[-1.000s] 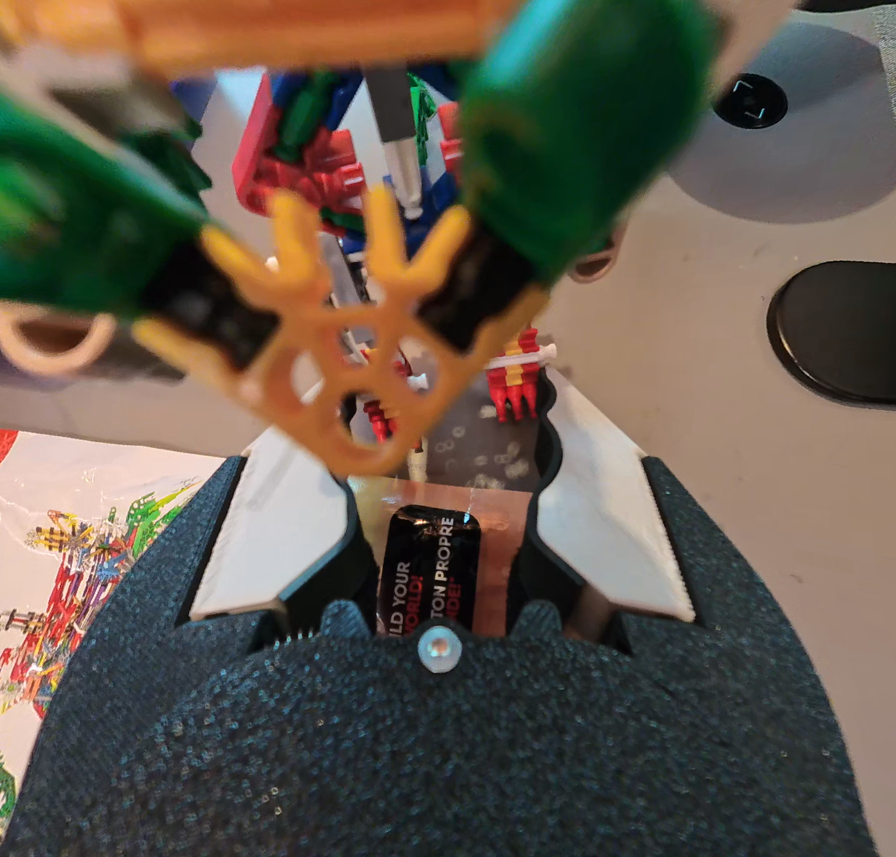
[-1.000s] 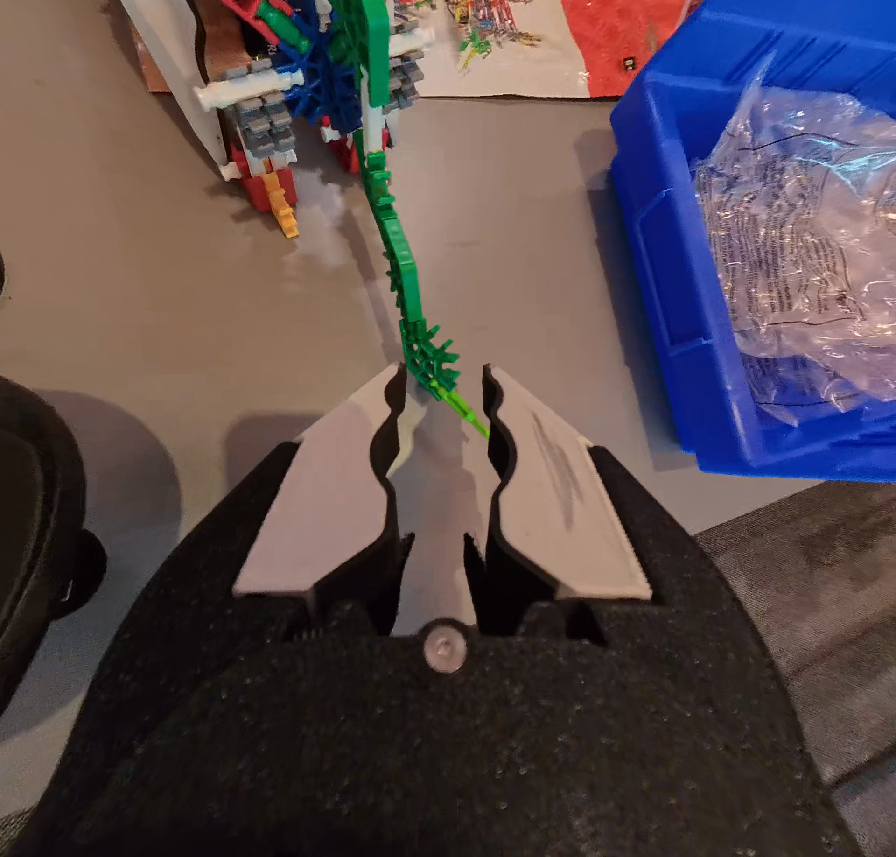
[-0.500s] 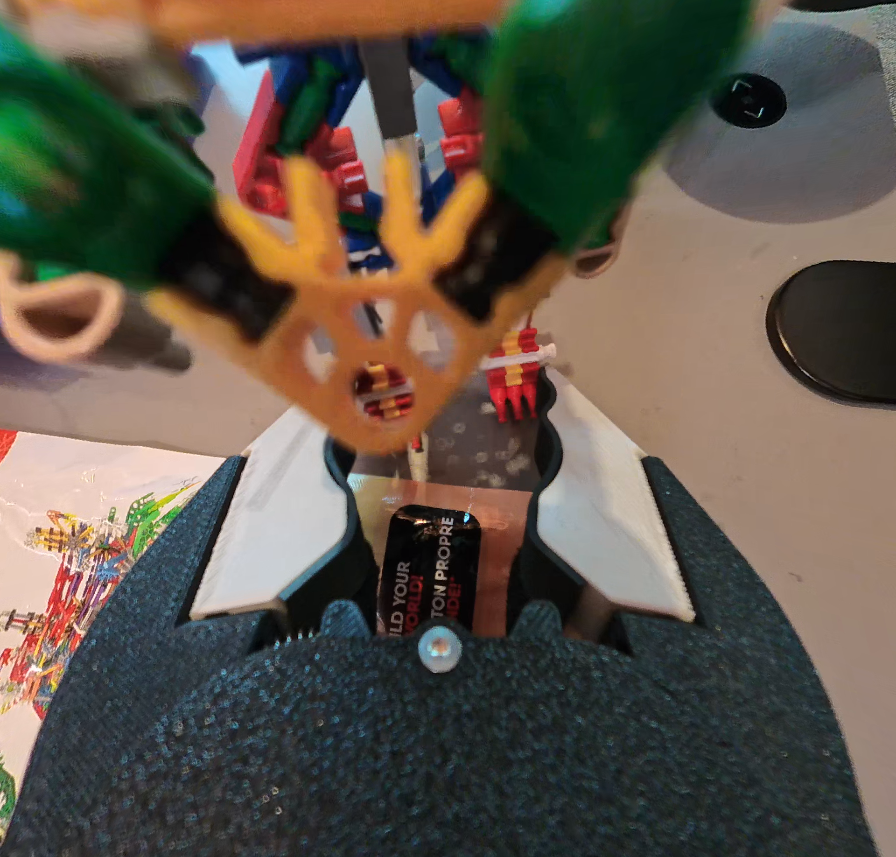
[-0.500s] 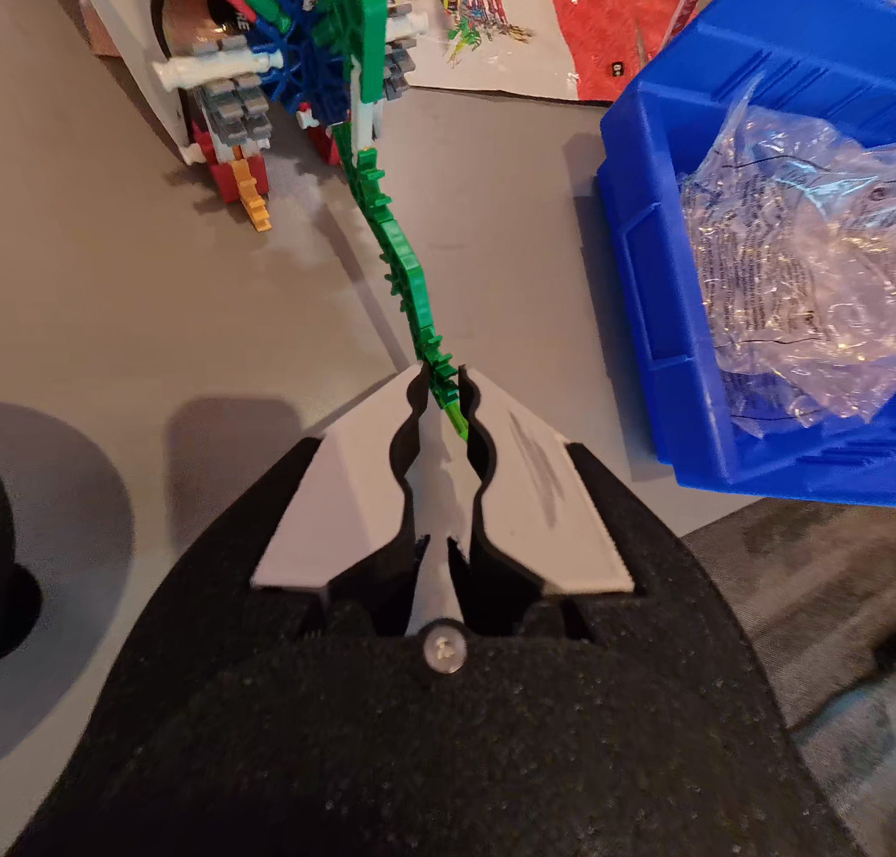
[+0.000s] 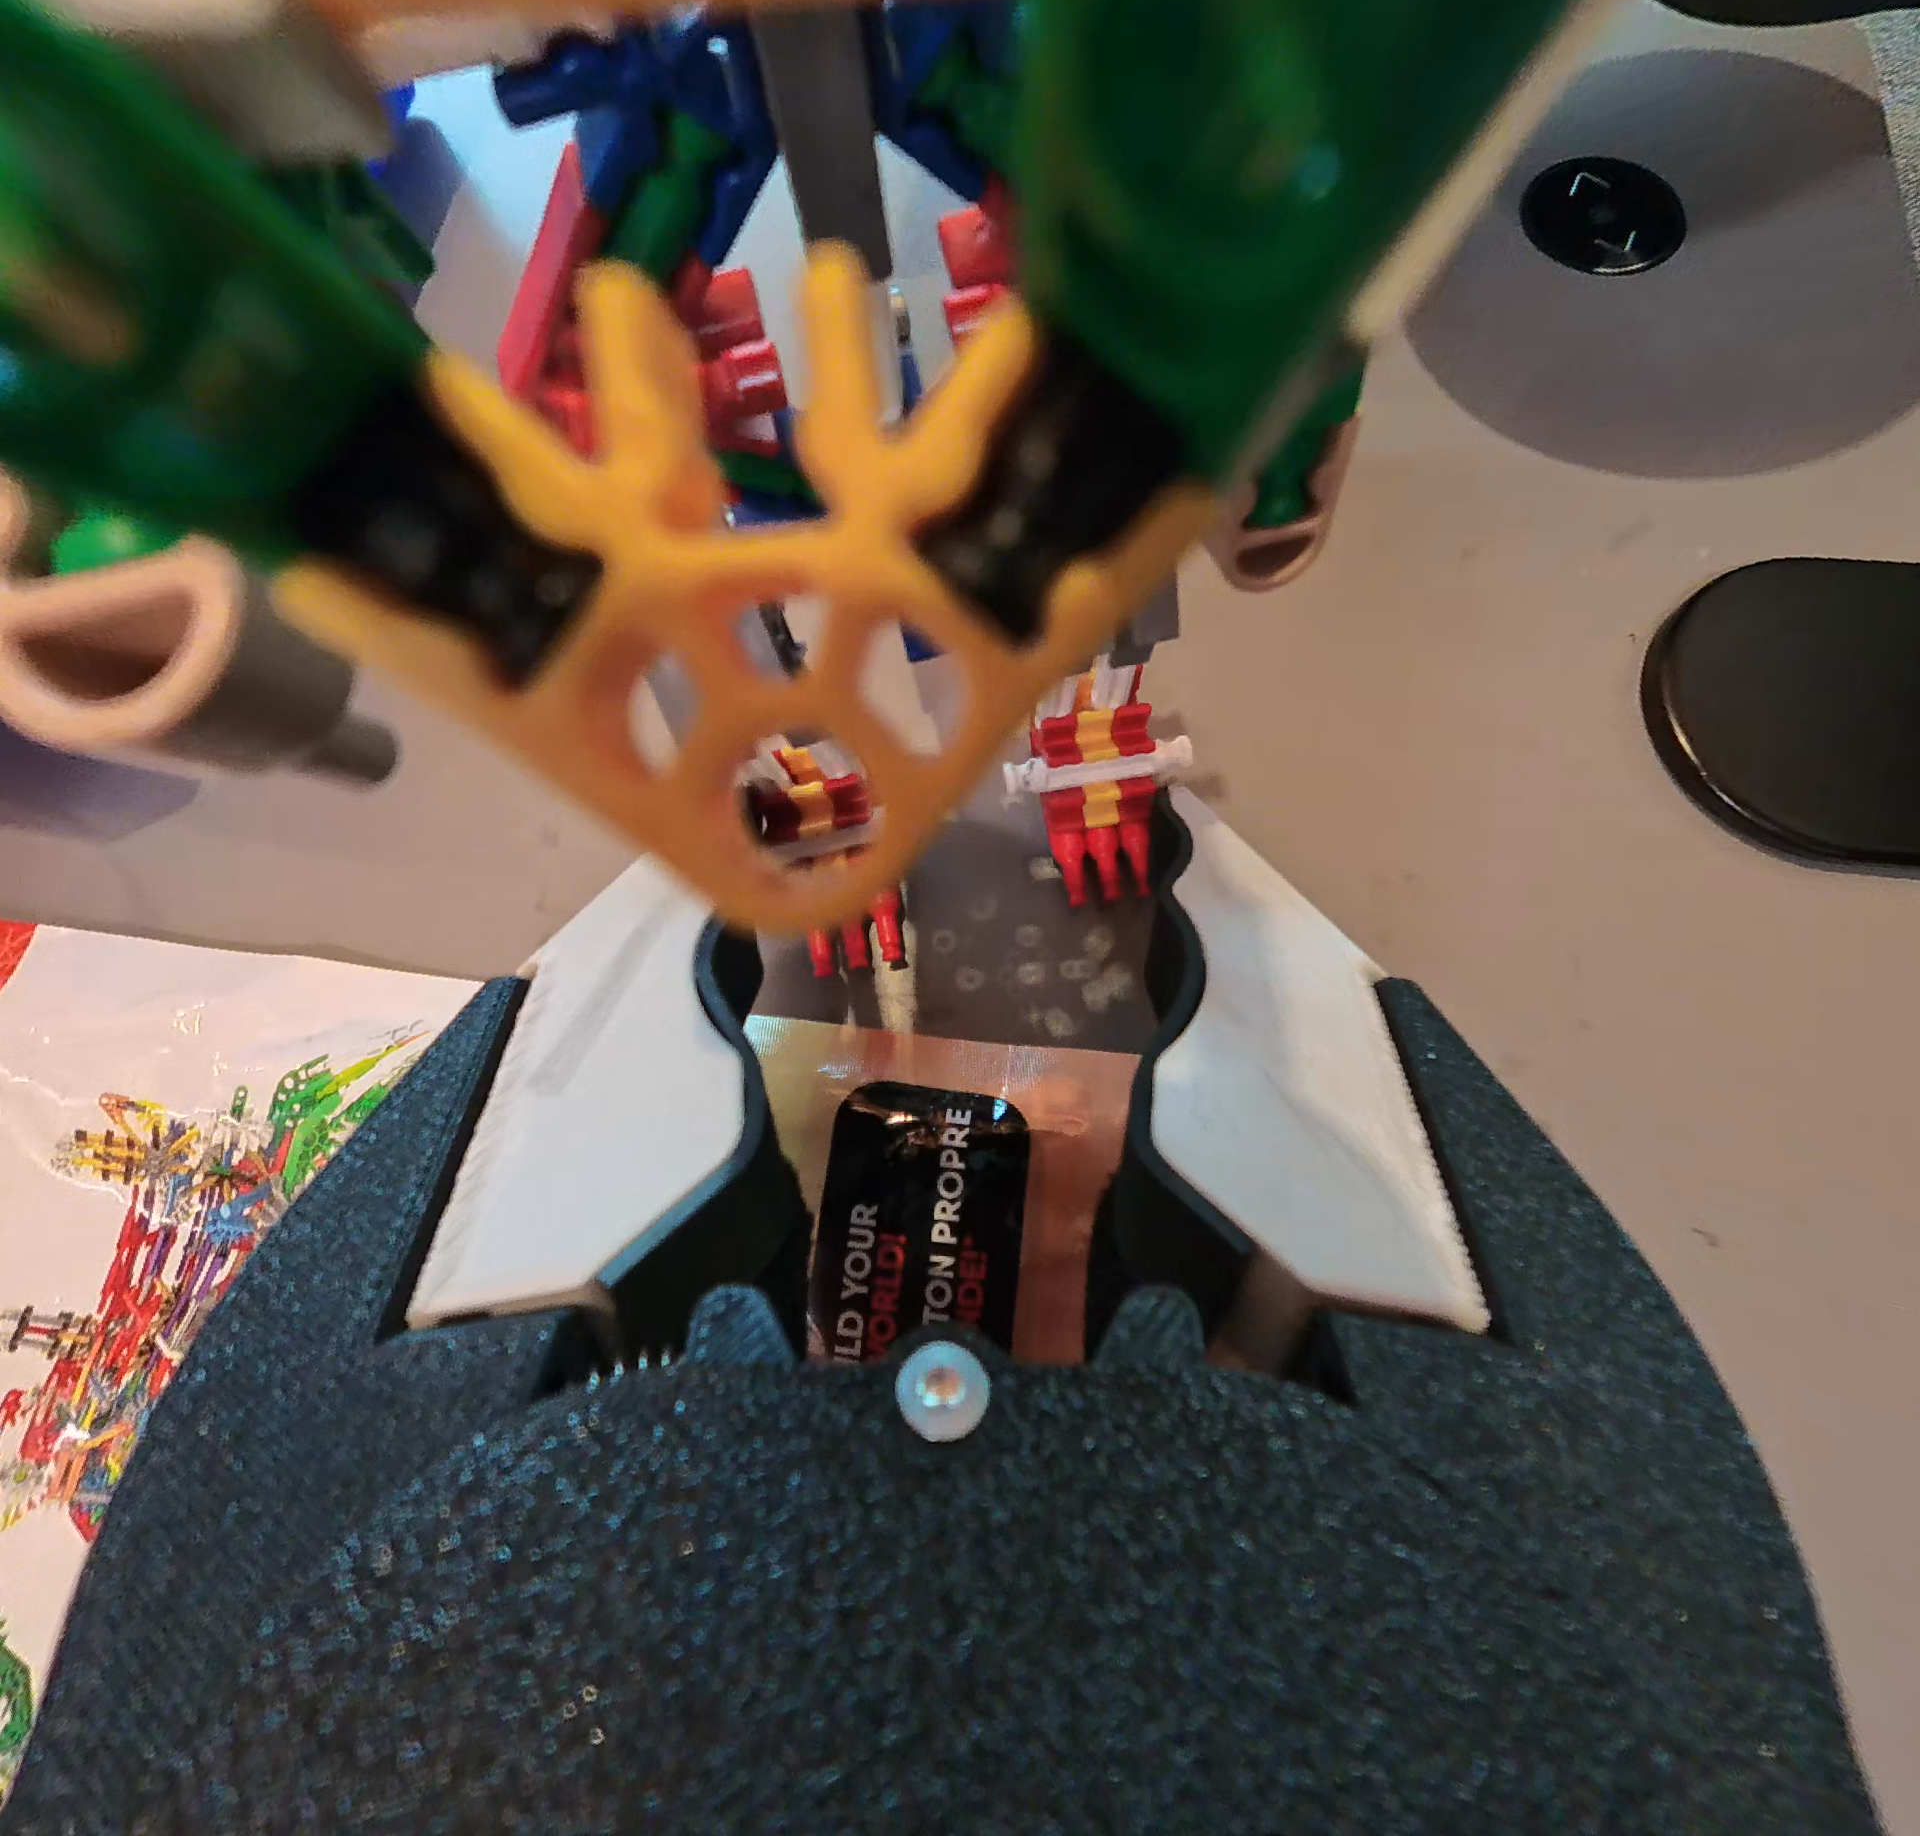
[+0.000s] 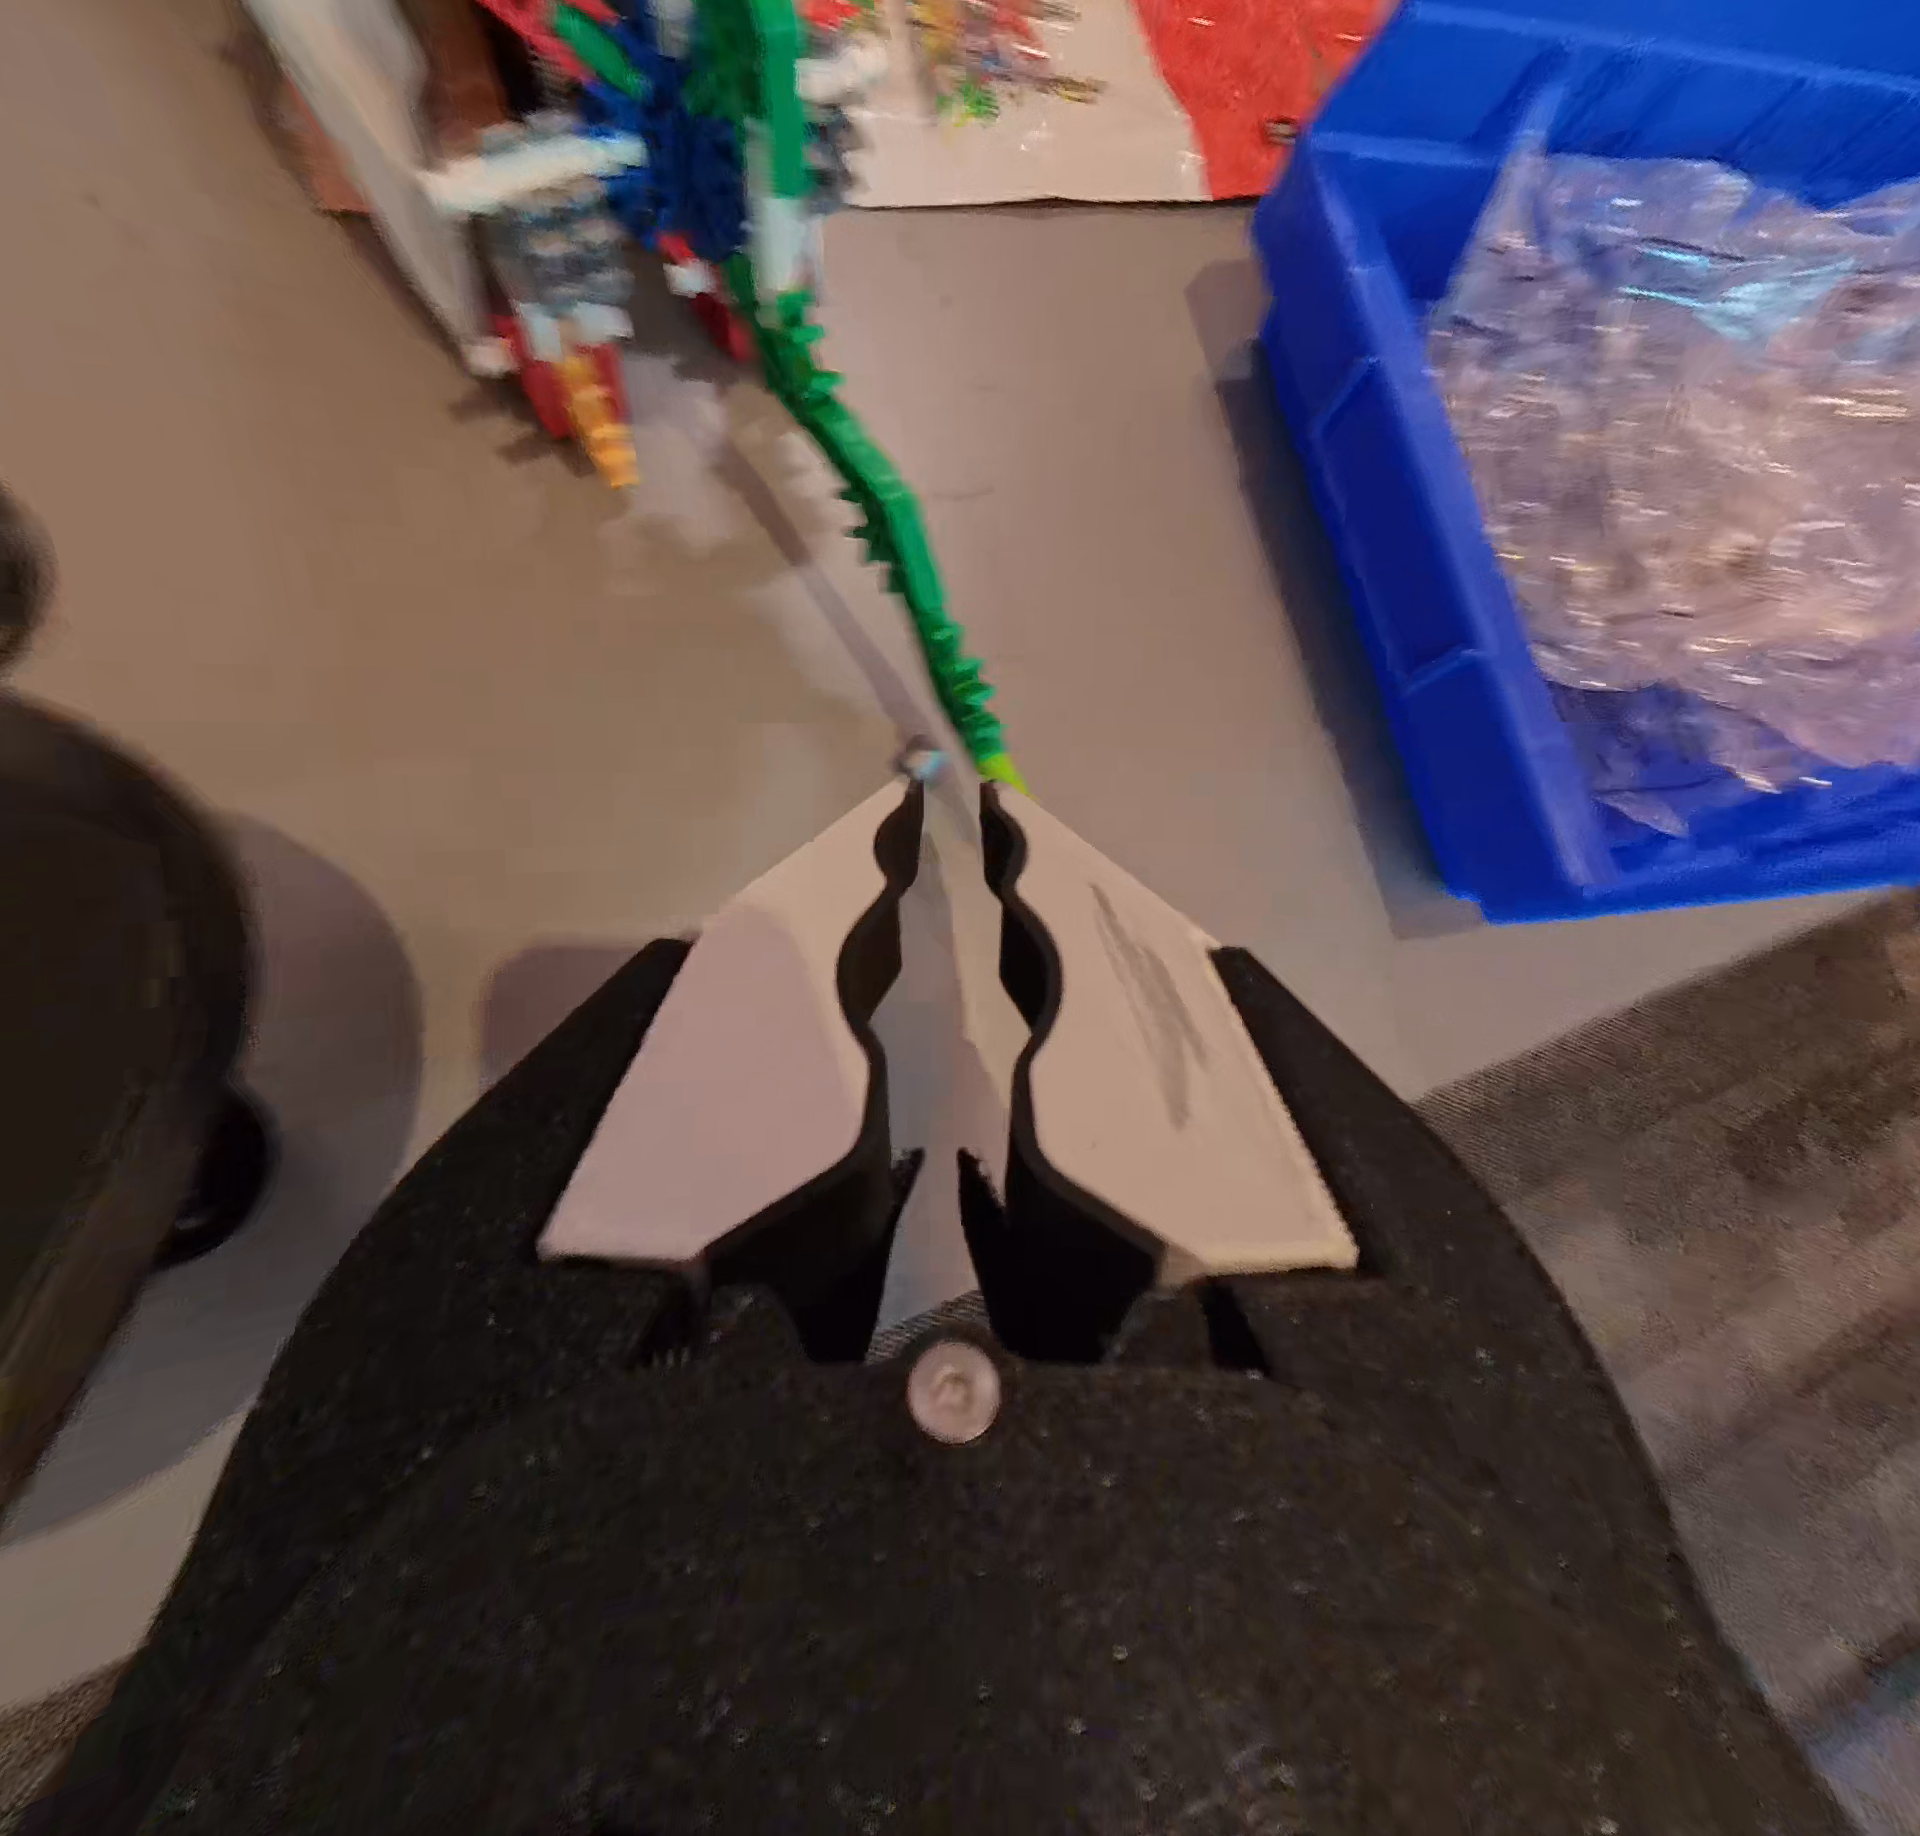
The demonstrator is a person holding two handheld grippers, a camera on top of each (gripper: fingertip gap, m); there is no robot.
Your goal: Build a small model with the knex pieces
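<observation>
A toy model of red, blue, green and white rods (image 6: 644,155) stands on the grey table. A green toothed chain (image 6: 894,519) runs from it down to my right gripper (image 6: 951,794). The jaws are nearly closed on the chain's light-green end, which shows at the right fingertip. In the left wrist view an orange connector (image 5: 769,643) and green parts (image 5: 1226,176) of the model hang blurred just above my left gripper (image 5: 935,882). A brown card with a black label (image 5: 935,1059) fills the gap between its fingers, by the model's red feet (image 5: 1091,799). Its white finger (image 6: 353,124) shows beside the model.
A blue bin (image 6: 1351,352) holding a clear plastic bag (image 6: 1683,436) stands to the right. A printed sheet (image 5: 156,1163) lies to the left of the left gripper. A black disc (image 5: 1808,706) sits in the tabletop. A dark round object (image 6: 94,955) is at the left edge. Left tips to right tips: about 15 cm.
My right gripper closed on the end of the green chain and drew back, pulling the chain straighter. In the left wrist view the orange connector shifted right and down. The left jaws kept their width.
</observation>
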